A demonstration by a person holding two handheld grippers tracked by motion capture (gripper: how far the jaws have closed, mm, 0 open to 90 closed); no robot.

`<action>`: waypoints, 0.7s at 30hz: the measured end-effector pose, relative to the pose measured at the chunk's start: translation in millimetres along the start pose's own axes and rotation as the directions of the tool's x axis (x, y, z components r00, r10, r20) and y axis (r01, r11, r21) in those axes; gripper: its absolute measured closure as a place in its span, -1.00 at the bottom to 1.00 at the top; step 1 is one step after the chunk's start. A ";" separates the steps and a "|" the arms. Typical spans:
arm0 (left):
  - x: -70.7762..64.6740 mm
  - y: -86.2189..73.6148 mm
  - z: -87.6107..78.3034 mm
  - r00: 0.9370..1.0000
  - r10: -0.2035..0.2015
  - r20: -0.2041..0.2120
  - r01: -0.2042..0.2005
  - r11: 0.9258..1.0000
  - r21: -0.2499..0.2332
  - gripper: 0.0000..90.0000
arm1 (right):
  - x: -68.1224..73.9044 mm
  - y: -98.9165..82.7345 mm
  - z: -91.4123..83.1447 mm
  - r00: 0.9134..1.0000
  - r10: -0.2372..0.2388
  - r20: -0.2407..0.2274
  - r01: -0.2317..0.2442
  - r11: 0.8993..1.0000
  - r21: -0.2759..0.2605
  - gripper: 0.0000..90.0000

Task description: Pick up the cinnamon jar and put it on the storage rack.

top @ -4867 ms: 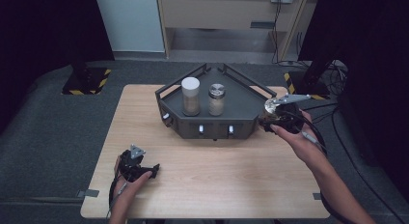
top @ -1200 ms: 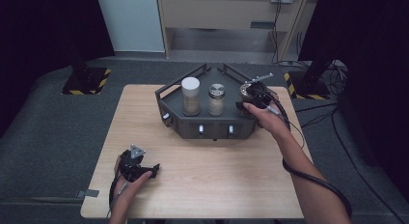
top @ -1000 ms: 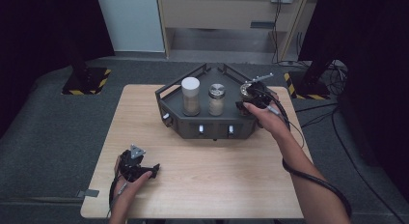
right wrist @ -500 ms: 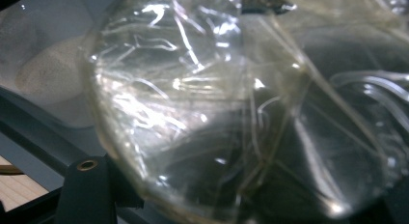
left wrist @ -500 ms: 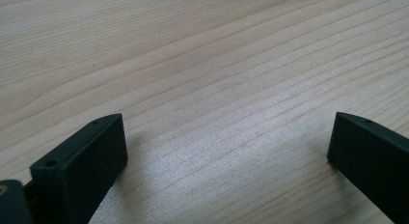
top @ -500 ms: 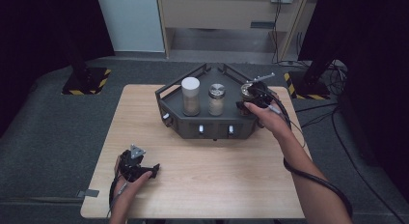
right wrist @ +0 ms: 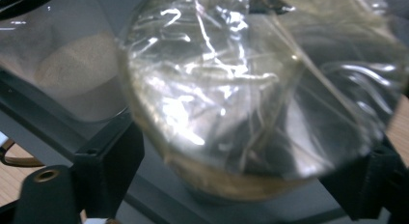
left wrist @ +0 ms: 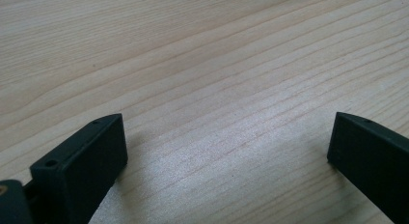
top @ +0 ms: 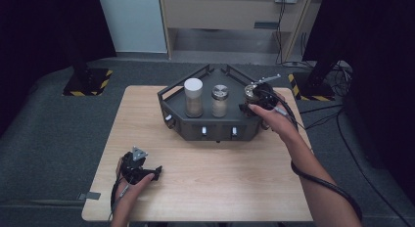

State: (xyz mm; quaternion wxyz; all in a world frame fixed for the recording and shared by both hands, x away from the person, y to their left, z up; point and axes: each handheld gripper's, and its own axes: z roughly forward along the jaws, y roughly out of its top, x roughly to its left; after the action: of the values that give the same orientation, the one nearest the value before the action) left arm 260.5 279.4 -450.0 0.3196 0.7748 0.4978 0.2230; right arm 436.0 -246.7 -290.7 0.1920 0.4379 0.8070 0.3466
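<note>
A dark angular rack stands at the back middle of the wooden table. It holds a white-lidded jar and a metal-lidded jar, both with sandy contents. At the rack's right end is a third jar, seen close up as a jar with crinkled clear film over its top. My right gripper is around this jar; its jaws have just been opening and stand on either side of the jar's base, a little apart from it. My left gripper rests open on bare wood near the front left.
Small pale knobs dot the rack's front wall. Cables trail off the table's right edge from the right gripper. Dark floor surrounds the table, and a cabinet stands behind it.
Since the oldest frame my right hand has carried the film-topped jar leftward from the rack's right corner onto its right end. Over the last second nothing has visibly moved. The left hand has kept still.
</note>
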 end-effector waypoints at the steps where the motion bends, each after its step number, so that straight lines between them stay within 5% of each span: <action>1: -0.1 0.0 0.0 1.000 0.000 0.000 0.000 1.000 0.000 -1.00 | 0.5 -1.4 -1.8 1.000 0.001 0.005 -0.001 1.000 -0.006 -0.71; 21: -0.5 0.1 0.1 1.000 -0.001 -0.002 0.001 1.000 0.000 -1.00 | -3.5 -43.4 -44.0 1.000 0.026 -0.012 -0.028 0.993 -0.111 -0.89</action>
State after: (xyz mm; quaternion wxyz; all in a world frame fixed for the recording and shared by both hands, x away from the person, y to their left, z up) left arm 260.4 278.9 -450.0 0.3193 0.7742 0.4987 0.2235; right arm 386.0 -283.3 -292.1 0.2072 0.4357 0.7815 0.3956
